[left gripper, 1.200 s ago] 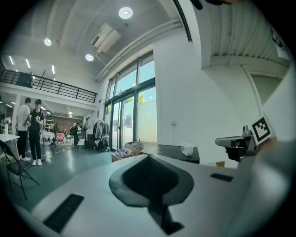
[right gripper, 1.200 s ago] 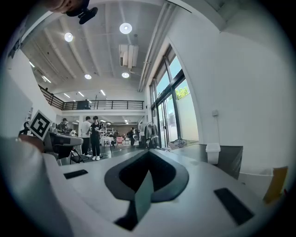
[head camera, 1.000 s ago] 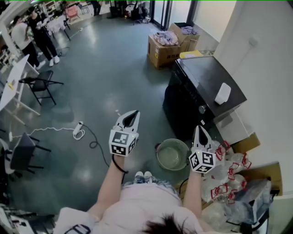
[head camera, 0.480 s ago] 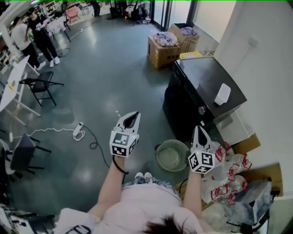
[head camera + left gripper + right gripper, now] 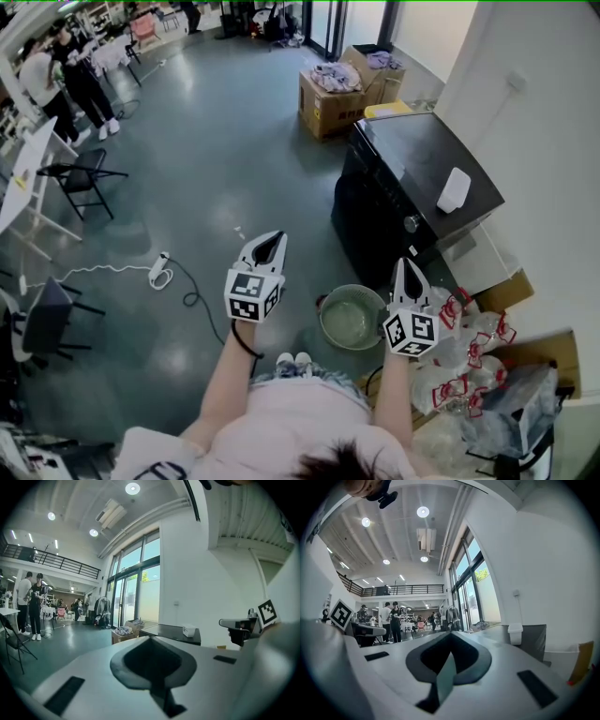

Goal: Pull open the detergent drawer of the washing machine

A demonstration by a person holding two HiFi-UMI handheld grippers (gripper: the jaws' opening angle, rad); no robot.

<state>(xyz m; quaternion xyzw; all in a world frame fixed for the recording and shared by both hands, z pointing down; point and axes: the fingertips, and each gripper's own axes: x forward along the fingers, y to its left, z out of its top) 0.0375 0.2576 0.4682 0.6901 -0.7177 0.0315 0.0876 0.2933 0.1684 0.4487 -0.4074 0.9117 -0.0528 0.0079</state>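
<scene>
The black washing machine (image 5: pixel 412 178) stands against the white wall at the right, with a white container (image 5: pixel 455 190) on its top. A round knob (image 5: pixel 410 224) shows on its front; I cannot make out the detergent drawer. My left gripper (image 5: pixel 275 234) is held in the air over the floor, left of the machine, shut and empty. My right gripper (image 5: pixel 408 265) hangs near the machine's front corner, also shut and empty, touching nothing. In the left gripper view the machine's top (image 5: pixel 171 632) lies ahead at a distance. The right gripper view shows the machine (image 5: pixel 529 641) at its right.
A green basin (image 5: pixel 352 317) sits on the floor between my grippers. Plastic bags (image 5: pixel 469 356) are piled at the right. Cardboard boxes (image 5: pixel 333 94) stand beyond the machine. A cable and power strip (image 5: pixel 159 267), a folding chair (image 5: pixel 80 173) and people (image 5: pixel 80 75) are at the left.
</scene>
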